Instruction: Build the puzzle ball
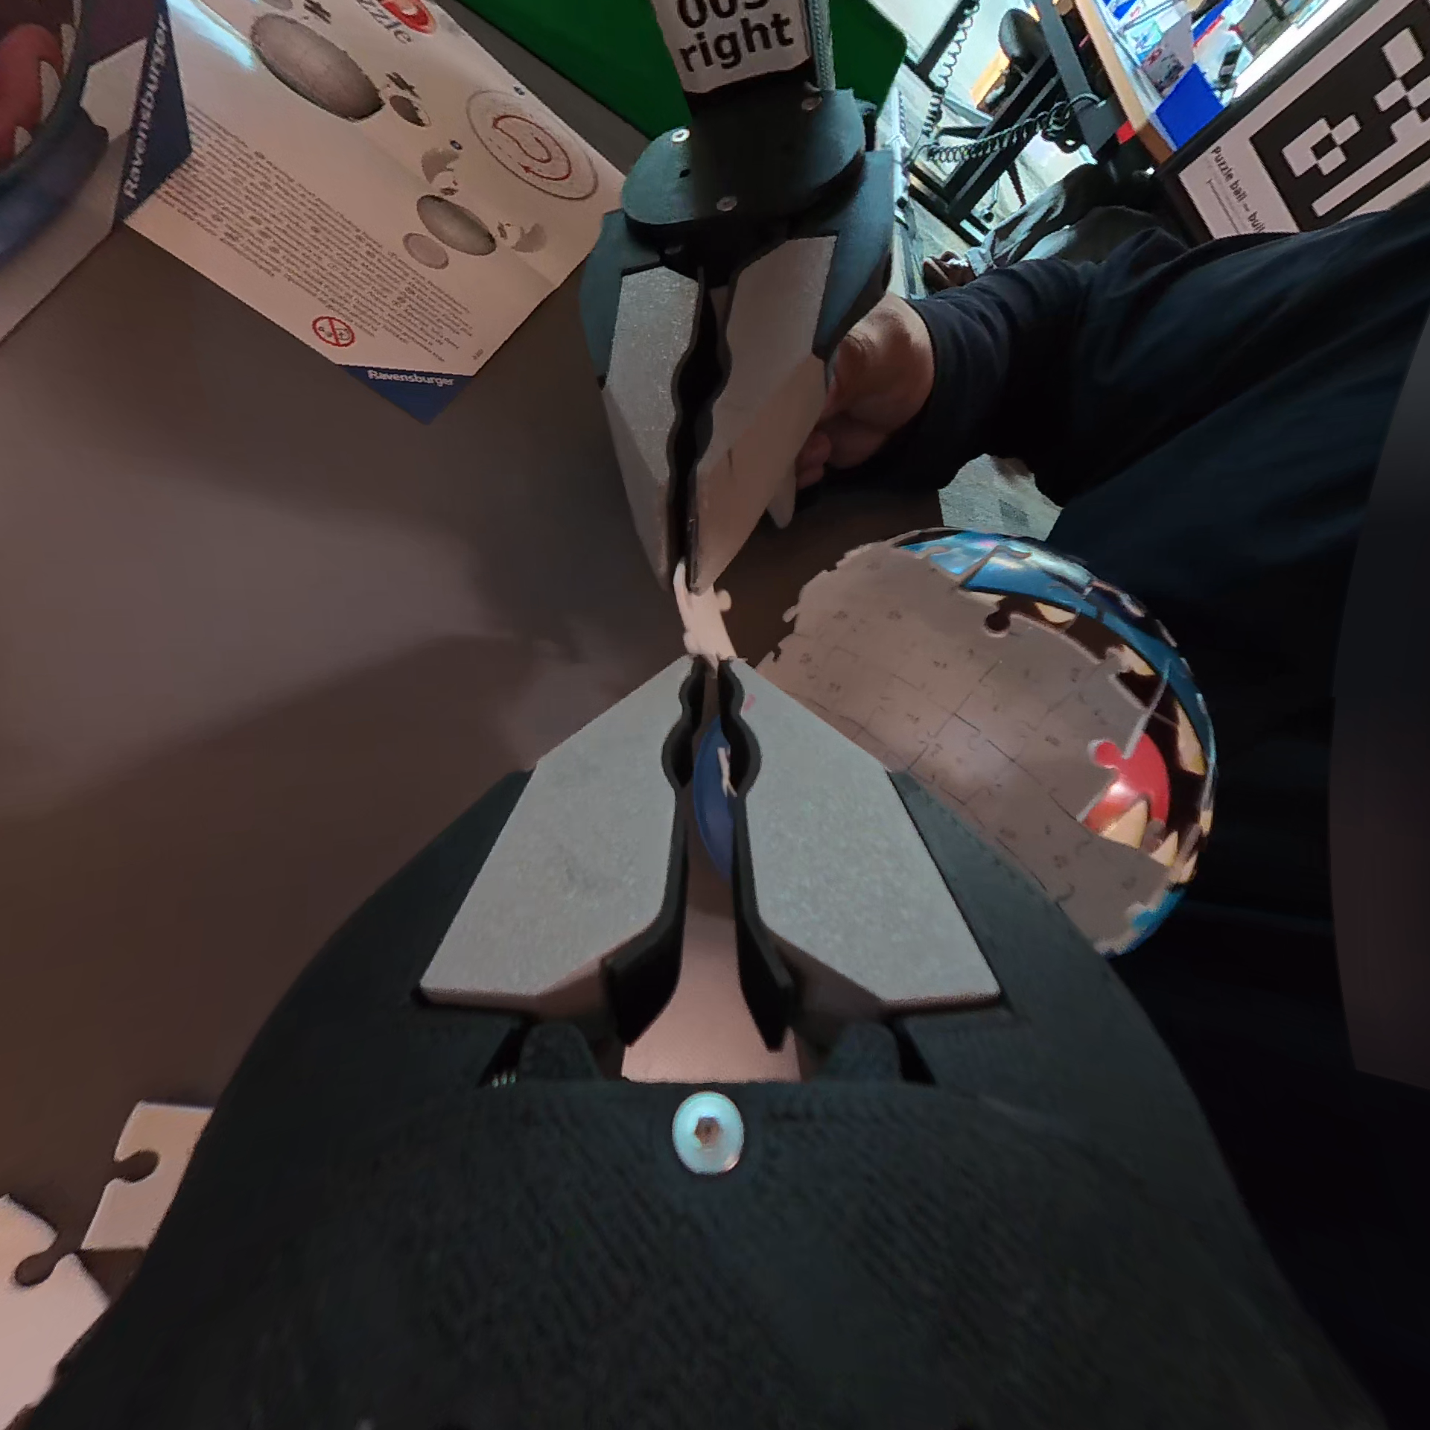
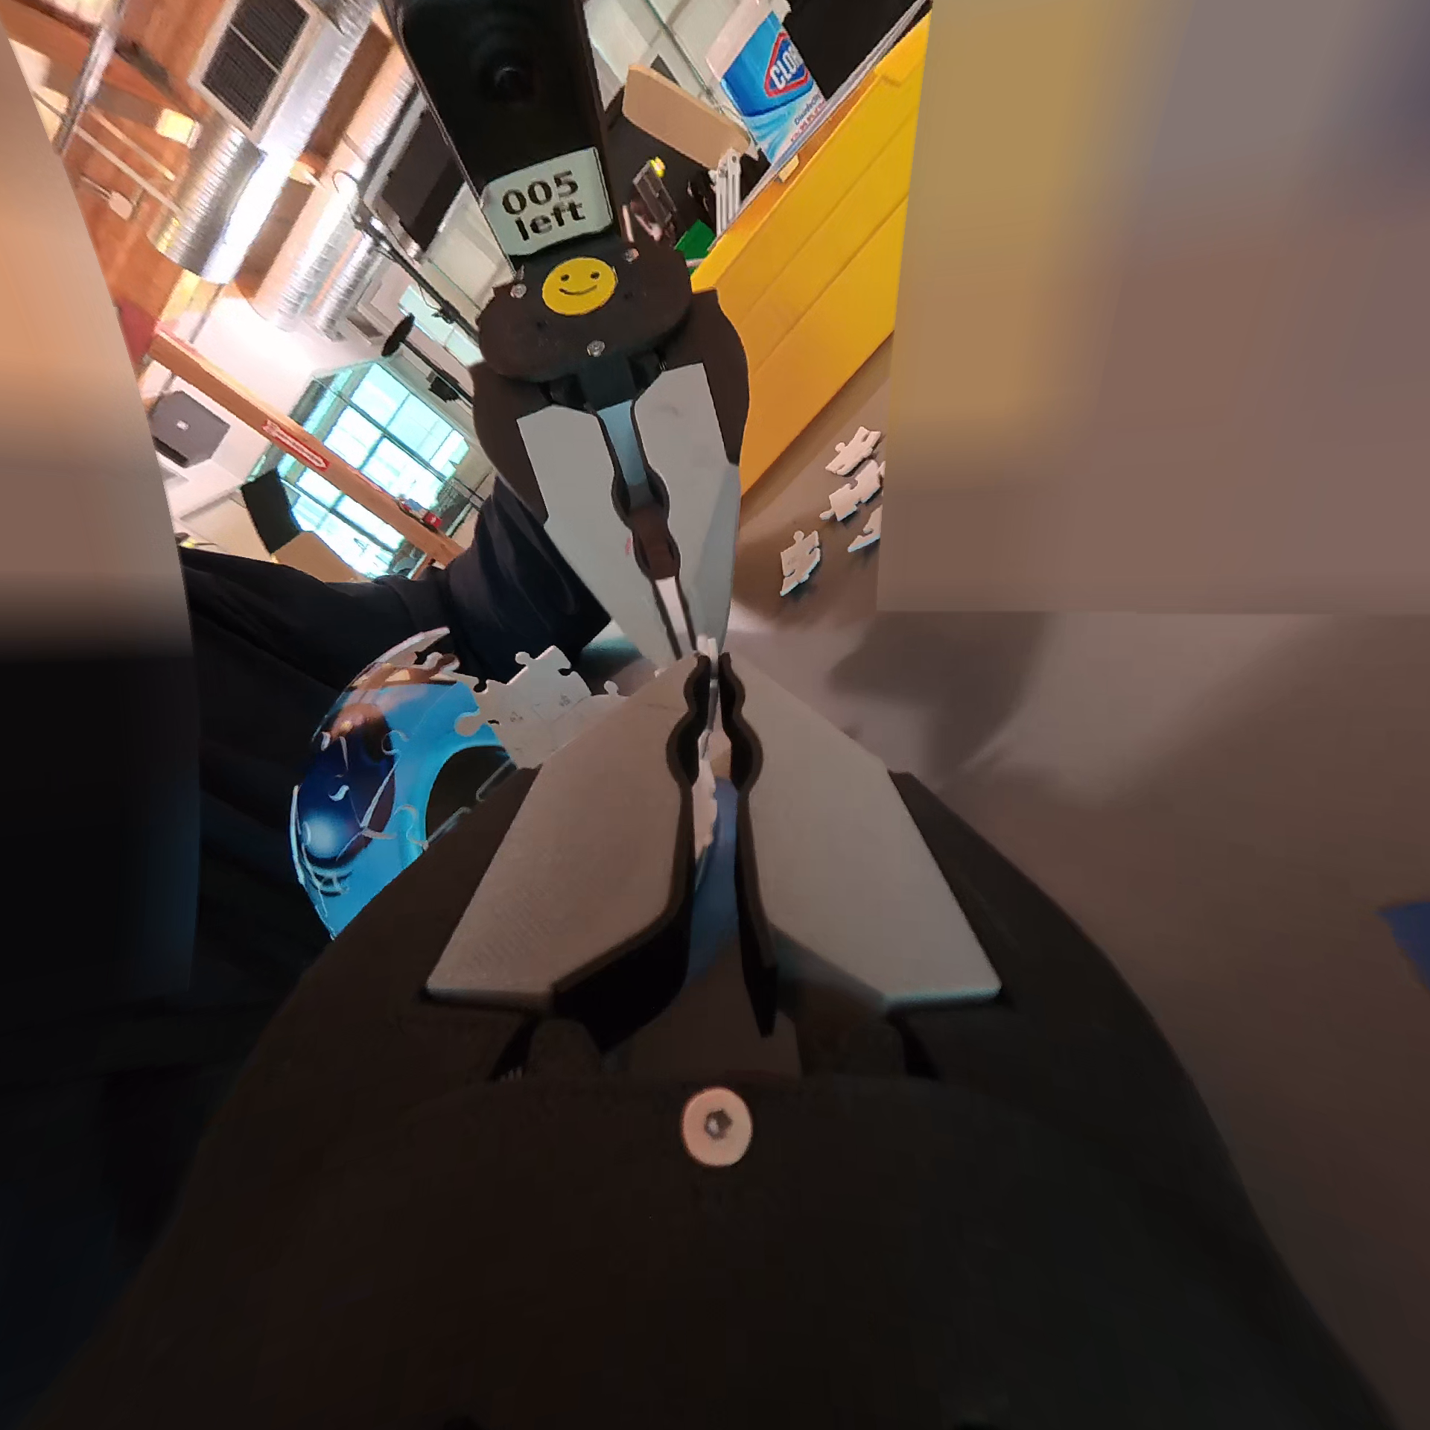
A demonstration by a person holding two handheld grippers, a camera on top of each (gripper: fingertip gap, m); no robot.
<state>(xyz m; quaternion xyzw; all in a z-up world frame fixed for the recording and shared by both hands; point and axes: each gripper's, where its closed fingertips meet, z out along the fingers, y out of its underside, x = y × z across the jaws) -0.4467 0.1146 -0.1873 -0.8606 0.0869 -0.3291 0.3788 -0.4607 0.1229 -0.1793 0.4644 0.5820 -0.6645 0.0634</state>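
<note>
Both tools meet tip to tip over the tabletop (image 1: 271, 619)! The left tool (image 1: 710, 665) and right tool (image 1: 685, 573) each have their jaws pinched together on one white puzzle piece (image 1: 703, 619) between them, mid-handover or a regrip, I'd say. The half-built puzzle ball (image 1: 1006, 735) sits just to the right of the left tool's tips. Next: one tool lets go, the other carries the piece to the ball's open edge. Spare pieces (image 2: 851, 487) wait beyond.

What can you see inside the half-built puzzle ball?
The half-built blue puzzle ball shows a hollow interior lined with plain grey piece backs. Nothing visibly lies inside; its lowest part is hidden by the left gripper's fingers.
</note>
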